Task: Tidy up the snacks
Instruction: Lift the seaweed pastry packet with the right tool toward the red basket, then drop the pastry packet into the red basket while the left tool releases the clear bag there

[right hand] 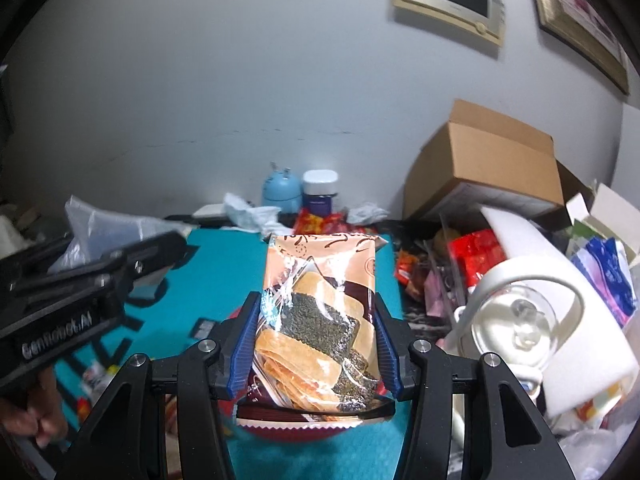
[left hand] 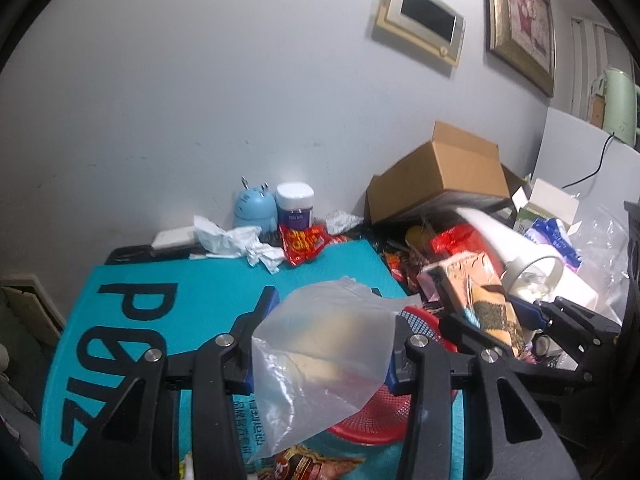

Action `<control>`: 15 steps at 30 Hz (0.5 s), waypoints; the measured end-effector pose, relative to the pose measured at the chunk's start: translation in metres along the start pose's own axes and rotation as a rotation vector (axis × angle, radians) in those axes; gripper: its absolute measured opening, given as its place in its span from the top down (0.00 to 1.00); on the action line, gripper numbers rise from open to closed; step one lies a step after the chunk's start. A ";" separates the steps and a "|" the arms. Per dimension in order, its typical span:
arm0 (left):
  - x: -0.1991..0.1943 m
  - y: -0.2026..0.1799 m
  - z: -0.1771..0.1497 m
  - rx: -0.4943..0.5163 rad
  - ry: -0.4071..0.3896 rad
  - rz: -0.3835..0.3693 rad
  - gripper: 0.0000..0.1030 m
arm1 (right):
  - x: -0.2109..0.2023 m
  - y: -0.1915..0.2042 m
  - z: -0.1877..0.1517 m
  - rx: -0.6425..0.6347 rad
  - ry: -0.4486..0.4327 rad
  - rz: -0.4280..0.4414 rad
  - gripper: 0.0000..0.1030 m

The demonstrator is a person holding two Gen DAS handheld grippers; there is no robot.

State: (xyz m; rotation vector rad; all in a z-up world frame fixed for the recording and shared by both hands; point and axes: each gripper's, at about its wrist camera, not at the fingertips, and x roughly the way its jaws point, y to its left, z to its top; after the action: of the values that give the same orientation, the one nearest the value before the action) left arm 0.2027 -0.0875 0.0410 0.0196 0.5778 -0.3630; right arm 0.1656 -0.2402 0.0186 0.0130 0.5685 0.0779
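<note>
My left gripper [left hand: 320, 344] is shut on a clear plastic bag [left hand: 324, 356] with pale food inside, held above the red mesh basket [left hand: 372, 420] on the teal mat [left hand: 168, 320]. My right gripper [right hand: 316, 344] is shut on a peach and brown pack of sesame crackers [right hand: 320, 320], held over the red basket [right hand: 288, 432]. The cracker pack [left hand: 480, 300] and right gripper [left hand: 520, 320] show at the right of the left wrist view. The left gripper [right hand: 80, 280] with its plastic bag [right hand: 104, 232] shows at the left of the right wrist view.
A red snack packet [left hand: 304, 244], crumpled tissues [left hand: 236, 240], a blue gadget [left hand: 254, 208] and a white-lidded jar [left hand: 295, 206] stand by the wall. A cardboard box [left hand: 440, 172], white foam [right hand: 560, 280], a glass [right hand: 516, 320] and packets [right hand: 472, 256] crowd the right.
</note>
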 end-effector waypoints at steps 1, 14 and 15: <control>0.007 -0.001 -0.001 0.001 0.013 -0.002 0.58 | 0.004 -0.002 0.000 0.010 -0.001 -0.009 0.50; 0.071 -0.010 -0.008 0.042 0.126 0.013 0.58 | 0.053 -0.020 -0.012 0.025 0.081 -0.061 0.50; 0.074 -0.012 -0.010 0.047 0.128 0.021 0.58 | 0.055 -0.022 -0.013 0.029 0.087 -0.065 0.49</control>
State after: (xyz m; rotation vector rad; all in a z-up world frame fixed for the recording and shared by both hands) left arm 0.2511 -0.1216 -0.0058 0.0947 0.6951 -0.3569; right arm 0.2067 -0.2576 -0.0224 0.0190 0.6568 0.0067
